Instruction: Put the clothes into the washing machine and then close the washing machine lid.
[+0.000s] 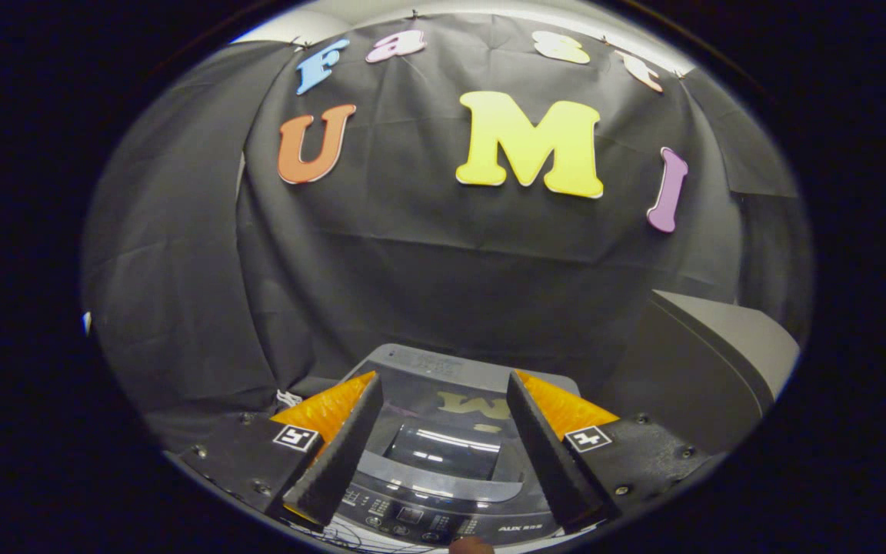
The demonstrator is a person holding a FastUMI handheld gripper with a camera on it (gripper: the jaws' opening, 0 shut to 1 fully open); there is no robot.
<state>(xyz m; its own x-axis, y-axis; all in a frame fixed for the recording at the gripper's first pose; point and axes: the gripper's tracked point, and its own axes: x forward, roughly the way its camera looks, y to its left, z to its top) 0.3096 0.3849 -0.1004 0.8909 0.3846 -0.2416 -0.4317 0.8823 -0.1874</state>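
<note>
Washing machine sits just below and ahead of my tongs, one machine, its lid shut and glossy, the control panel nearest me. My two fingers are spread wide with nothing between them, touching nothing. One grey box stands beside the machine, against the black cloth wall.

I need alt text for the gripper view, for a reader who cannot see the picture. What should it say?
The open gripper hangs above a washing machine, its two fingers spread apart and holding nothing. Between the fingers show the machine's closed glossy lid and, nearer, its control panel. A black cloth wall stands behind, and a grey box sits beside the machine.
</note>
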